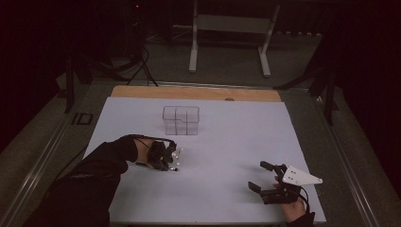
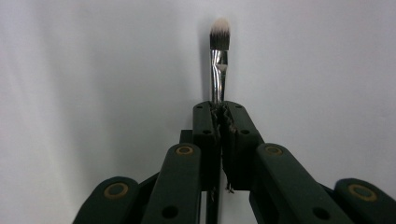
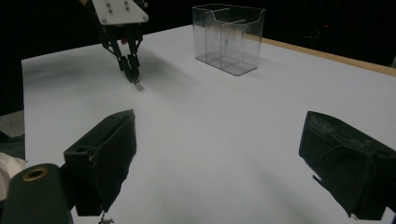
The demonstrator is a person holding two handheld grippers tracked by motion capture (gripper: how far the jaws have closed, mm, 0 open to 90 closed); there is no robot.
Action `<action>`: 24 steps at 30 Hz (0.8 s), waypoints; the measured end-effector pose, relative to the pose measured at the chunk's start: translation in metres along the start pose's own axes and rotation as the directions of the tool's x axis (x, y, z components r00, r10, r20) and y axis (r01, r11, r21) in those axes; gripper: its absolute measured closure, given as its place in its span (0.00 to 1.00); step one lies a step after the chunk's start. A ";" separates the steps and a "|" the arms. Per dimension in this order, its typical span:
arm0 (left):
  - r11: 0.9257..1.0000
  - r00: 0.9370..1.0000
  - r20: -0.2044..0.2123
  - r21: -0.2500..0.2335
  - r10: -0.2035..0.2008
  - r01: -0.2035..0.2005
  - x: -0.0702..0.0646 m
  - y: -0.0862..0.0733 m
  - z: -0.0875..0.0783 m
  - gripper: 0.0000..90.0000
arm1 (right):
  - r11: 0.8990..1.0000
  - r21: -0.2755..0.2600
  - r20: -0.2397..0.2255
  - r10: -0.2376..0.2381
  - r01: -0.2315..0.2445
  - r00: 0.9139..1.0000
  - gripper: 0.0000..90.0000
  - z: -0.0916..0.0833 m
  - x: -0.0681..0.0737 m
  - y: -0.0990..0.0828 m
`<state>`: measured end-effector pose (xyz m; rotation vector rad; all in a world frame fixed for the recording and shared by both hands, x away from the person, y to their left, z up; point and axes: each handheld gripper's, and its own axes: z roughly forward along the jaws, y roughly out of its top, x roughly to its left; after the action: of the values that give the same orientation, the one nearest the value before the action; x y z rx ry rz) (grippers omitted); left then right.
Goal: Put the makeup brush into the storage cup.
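on the white sheet (image 1: 227,142) covering the table, toward its left side, the left gripper (image 2: 219,109) has its 2 jaws pressed together on a makeup brush (image 2: 218,70), gripping the metal ferrule just below the pale bristle tip. the brush lies low against the sheet, bristles pointing away from the jaws. in the right gripper view that same gripper (image 3: 135,79) tilts down to the sheet, nipping the brush at its tip. the right gripper (image 1: 265,177) rests near the front right corner with its jaws spread wide and nothing between them. a clear plastic organizer (image 1: 181,120) with several compartments stands toward the far middle of the sheet, well apart from both tools.

the step in hand looks like lifting the brush to carry it to the organizer. to do it well, keep the squeeze firm, since the ferrule is slim and slick, raise it straight off the sheet before swinging, and turn the handle downward so it drops cleanly into 1 compartment.
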<state>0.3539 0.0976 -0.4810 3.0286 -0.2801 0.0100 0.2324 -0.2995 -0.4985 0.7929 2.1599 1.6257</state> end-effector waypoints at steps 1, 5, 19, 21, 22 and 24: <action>1.000 1.000 -0.007 -0.014 -0.001 0.001 0.000 0.000 -0.004 0.96 | 1.000 0.000 0.000 0.000 0.000 1.000 0.13 0.000 0.000 0.000; 0.997 0.999 -0.004 -0.062 -0.035 0.035 0.003 -0.001 -0.020 0.96 | 1.000 0.000 0.002 -0.001 0.001 1.000 0.13 0.000 0.000 0.000; 0.968 0.991 -0.016 -0.218 -0.131 0.124 0.002 -0.015 -0.057 0.96 | 1.000 -0.003 0.005 0.003 -0.003 1.000 0.13 -0.001 0.000 0.000; 0.960 0.989 -0.017 -0.244 -0.148 0.139 0.002 -0.018 -0.061 0.96 | 1.000 -0.003 0.005 0.002 -0.002 1.000 0.13 -0.001 0.000 0.000; 0.954 0.987 -0.016 -0.260 -0.158 0.149 0.001 -0.019 -0.063 0.96 | 1.000 -0.003 0.005 0.003 -0.003 1.000 0.13 -0.001 0.000 0.000; 0.945 0.984 -0.029 -0.286 -0.173 0.158 0.001 -0.021 -0.068 0.96 | 1.000 -0.003 0.004 0.003 -0.003 1.000 0.13 -0.001 0.000 0.000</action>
<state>0.3589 0.1249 -0.4152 2.7509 -0.0176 0.0360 0.2325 -0.3002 -0.4983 0.7981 2.1539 1.6268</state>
